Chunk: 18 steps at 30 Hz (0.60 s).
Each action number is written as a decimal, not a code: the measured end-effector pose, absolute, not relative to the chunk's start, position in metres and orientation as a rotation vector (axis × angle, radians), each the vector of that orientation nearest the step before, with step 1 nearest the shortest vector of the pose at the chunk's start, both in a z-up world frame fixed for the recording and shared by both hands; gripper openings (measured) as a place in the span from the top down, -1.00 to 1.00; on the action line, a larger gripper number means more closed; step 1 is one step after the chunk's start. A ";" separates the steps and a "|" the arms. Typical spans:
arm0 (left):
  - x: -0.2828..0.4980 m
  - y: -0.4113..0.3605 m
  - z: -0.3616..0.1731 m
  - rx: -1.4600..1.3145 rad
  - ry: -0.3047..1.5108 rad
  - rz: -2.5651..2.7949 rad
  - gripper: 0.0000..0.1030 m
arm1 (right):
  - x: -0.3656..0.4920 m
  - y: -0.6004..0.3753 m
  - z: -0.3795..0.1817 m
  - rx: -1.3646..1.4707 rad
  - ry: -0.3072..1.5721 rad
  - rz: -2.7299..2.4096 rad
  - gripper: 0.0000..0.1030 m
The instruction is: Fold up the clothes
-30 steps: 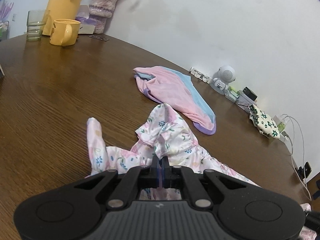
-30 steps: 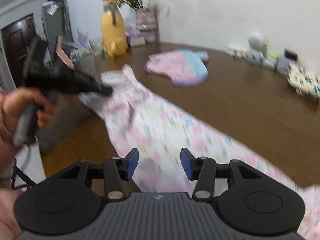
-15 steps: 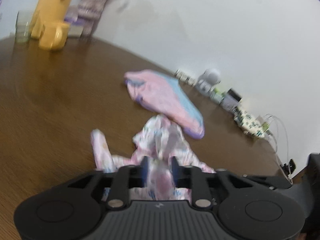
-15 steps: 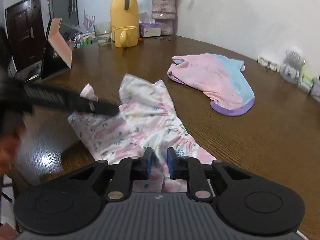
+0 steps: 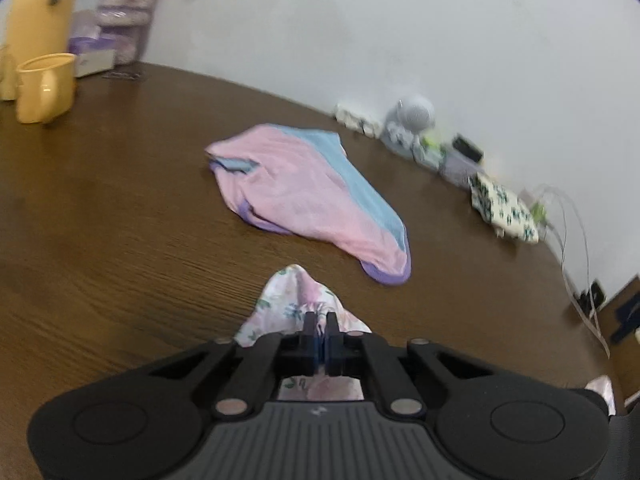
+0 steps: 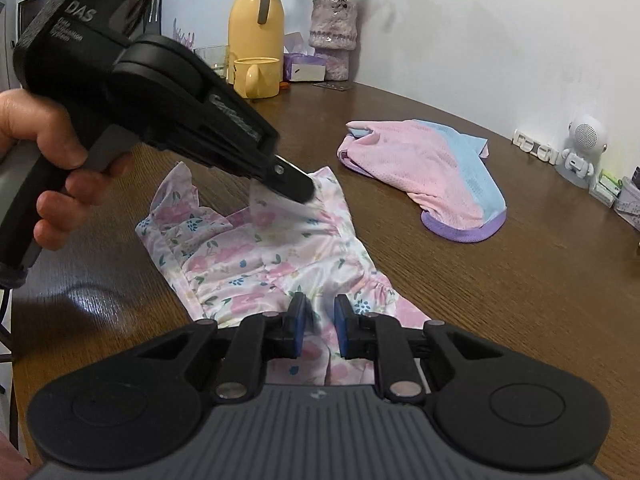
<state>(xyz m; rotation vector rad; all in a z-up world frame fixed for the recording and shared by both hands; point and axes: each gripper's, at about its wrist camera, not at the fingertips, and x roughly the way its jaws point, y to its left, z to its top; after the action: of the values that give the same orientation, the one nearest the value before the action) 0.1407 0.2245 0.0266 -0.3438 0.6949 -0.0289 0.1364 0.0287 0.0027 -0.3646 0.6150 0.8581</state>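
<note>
Dress (image 6: pixel 260 256) on table (image 6: pixel 500 280), before shirt (image 6: pixel 432 176)

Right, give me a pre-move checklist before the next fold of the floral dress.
1. Left gripper shut on the white floral satin dress: ok, jaws pinch fabric.
2. Right gripper gripping the dress: not ok, jaws stand open with fabric between them.
3. Dress flat on the brown wooden table: not ok, the pinched part is lifted and the ruffles are bunched.
4. Folded pink and blue mesh garment apart from the dress: ok.
5. Yellow mug out of the way: ok, near the table's far edge.
</note>
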 end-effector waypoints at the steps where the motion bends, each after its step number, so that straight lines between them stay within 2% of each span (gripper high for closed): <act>1: 0.139 0.226 0.024 -0.351 0.695 -0.029 0.97 | 0.137 0.028 0.002 -0.362 0.612 0.859 0.68; 5: 0.132 0.233 0.013 -0.380 0.696 -0.028 0.98 | 0.139 0.027 0.005 -0.346 0.618 0.873 0.65; 9: 0.127 0.239 0.004 -0.404 0.697 -0.027 0.97 | 0.139 0.019 0.015 -0.263 0.616 0.902 0.34; 18: 0.126 0.241 0.000 -0.387 0.666 -0.021 0.85 | 0.150 0.009 0.001 -0.205 0.674 0.873 0.37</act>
<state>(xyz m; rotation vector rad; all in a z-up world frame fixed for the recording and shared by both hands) 0.1257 0.2408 0.0001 -0.3872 0.6658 -0.0212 0.1499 0.0090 0.0009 -0.2053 0.6743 0.8733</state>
